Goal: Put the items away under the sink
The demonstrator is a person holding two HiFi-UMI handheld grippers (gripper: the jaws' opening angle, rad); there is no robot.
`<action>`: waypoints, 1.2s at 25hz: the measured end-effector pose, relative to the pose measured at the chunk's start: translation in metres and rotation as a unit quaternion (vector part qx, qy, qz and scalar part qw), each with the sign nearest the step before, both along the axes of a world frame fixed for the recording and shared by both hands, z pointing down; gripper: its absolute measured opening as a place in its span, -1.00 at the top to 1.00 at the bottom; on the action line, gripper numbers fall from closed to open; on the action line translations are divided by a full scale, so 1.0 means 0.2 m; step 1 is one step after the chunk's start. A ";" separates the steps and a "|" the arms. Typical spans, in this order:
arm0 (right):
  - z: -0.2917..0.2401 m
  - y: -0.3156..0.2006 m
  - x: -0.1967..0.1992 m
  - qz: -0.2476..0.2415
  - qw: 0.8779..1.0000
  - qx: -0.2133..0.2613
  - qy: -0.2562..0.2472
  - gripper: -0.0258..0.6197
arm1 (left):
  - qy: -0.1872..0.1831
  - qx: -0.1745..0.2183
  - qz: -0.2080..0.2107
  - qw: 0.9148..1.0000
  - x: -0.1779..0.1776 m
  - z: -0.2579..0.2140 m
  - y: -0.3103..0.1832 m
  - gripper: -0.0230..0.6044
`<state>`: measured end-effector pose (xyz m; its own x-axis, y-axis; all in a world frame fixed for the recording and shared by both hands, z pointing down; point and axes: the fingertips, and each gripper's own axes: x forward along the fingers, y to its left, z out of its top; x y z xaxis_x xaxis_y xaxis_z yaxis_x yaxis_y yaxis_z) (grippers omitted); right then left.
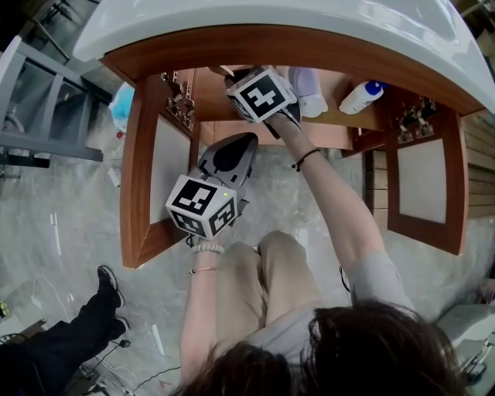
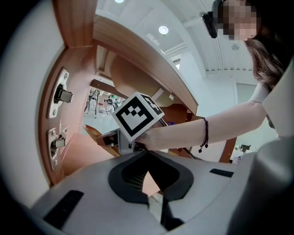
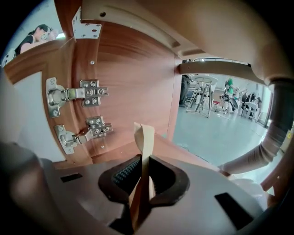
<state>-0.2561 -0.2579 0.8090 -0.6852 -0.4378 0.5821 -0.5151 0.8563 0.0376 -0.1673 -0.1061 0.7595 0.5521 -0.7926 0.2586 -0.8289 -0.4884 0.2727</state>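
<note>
Two doors stand open under white sink (image 1: 232,19): left door (image 1: 158,182), right door (image 1: 424,182). Inside cabinet, right claw (image 3: 144,158) clenched on thin tan paper strip (image 3: 142,137). Strip upright between pads, close to hinges (image 3: 78,98) on left wall; what strip belongs to, cannot tell. Outside cabinet front, left claw (image 2: 147,155) has tips together, nothing between. White bottle (image 1: 360,97), blue cap, lies on cabinet shelf (image 1: 332,117), right of right claw. Grey drain pipe (image 3: 277,124) at far right.
</note>
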 end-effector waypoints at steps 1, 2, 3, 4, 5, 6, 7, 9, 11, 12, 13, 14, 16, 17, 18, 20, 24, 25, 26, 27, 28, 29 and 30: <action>0.01 -0.01 0.00 0.002 1.000 0.002 0.000 0.74 | -0.001 0.001 0.000 1.000 0.00 0.00 0.00 0.94; 0.01 -0.02 0.01 0.004 1.000 0.005 0.001 0.74 | -0.002 0.003 0.001 1.000 0.00 0.01 -0.01 0.94; 0.02 -0.03 0.02 0.006 1.000 0.007 0.003 0.74 | -0.003 0.004 0.002 1.000 0.00 0.01 -0.01 0.94; 0.03 -0.03 0.02 0.008 1.000 0.008 0.003 0.74 | -0.003 0.005 0.002 1.000 0.00 0.01 -0.02 0.94; 0.04 -0.04 0.02 0.008 1.000 0.010 0.004 0.74 | -0.003 0.007 0.002 1.000 0.00 0.02 -0.02 0.94; 0.04 -0.05 0.02 0.008 1.000 0.013 0.004 0.74 | -0.004 0.008 0.002 1.000 0.00 0.02 -0.03 0.94; 0.05 -0.05 0.02 0.009 1.000 0.016 0.004 0.74 | -0.004 0.009 0.002 1.000 0.00 0.03 -0.03 0.94; 0.06 -0.06 0.02 0.011 1.000 0.018 0.004 0.74 | -0.005 0.011 0.003 1.000 0.01 0.04 -0.04 0.94; 0.08 -0.07 0.03 0.014 1.000 0.020 0.005 0.74 | -0.006 0.013 0.004 1.000 0.01 0.05 -0.05 0.94; 0.08 -0.07 0.03 0.014 1.000 0.022 0.007 0.74 | -0.007 0.013 0.004 1.000 0.01 0.05 -0.05 0.94; 0.09 -0.07 0.03 0.014 1.000 0.025 0.011 0.74 | -0.007 0.014 0.005 1.000 0.01 0.05 -0.05 0.94; 0.10 -0.07 0.04 0.015 0.999 0.029 0.017 0.73 | -0.007 0.014 0.006 1.000 0.01 0.06 -0.05 0.94; 0.11 -0.08 0.05 0.017 0.999 0.036 0.024 0.66 | -0.008 0.015 0.006 1.000 0.01 0.06 -0.05 0.94; 0.11 -0.08 0.05 0.018 0.999 0.039 0.024 0.62 | -0.007 0.016 0.005 1.000 0.01 0.07 -0.05 0.94; 0.11 -0.09 0.04 0.020 0.999 0.042 0.025 0.56 | -0.007 0.017 0.005 1.000 0.00 0.07 -0.05 0.94; 0.11 -0.09 0.04 0.021 0.998 0.050 0.028 0.52 | -0.007 0.018 0.003 1.000 -0.01 0.07 -0.05 0.94; 0.07 -0.10 0.05 0.031 0.998 0.060 0.019 0.37 | -0.005 0.016 0.001 1.000 -0.02 0.05 -0.02 0.94; 0.04 -0.10 0.04 0.031 0.998 0.061 0.011 0.36 | -0.004 0.016 0.001 1.000 -0.02 0.05 -0.02 0.93; 0.02 -0.08 0.04 0.028 0.998 0.062 0.004 0.36 | -0.004 0.015 0.001 1.000 -0.02 0.03 -0.01 0.94; 0.00 -0.07 0.02 0.024 0.998 0.063 -0.003 0.37 | -0.003 0.015 0.001 1.000 -0.02 0.02 -0.01 0.94; -0.02 -0.05 0.02 0.019 0.998 0.064 -0.007 0.37 | -0.003 0.015 0.000 1.000 -0.02 0.01 0.00 0.94; -0.04 -0.03 0.01 0.016 0.998 0.064 -0.010 0.37 | -0.002 0.015 0.001 1.000 -0.02 -0.01 0.00 0.94; -0.06 -0.02 0.01 0.013 0.998 0.063 -0.013 0.38 | -0.002 0.015 0.001 1.000 -0.01 -0.03 0.00 0.94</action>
<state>-0.2532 -0.2612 0.7964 -0.6870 -0.5240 0.5034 -0.5397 0.8319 0.1294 -0.1700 -0.1052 0.7541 0.5524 -0.7992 0.2370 -0.8291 -0.4975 0.2550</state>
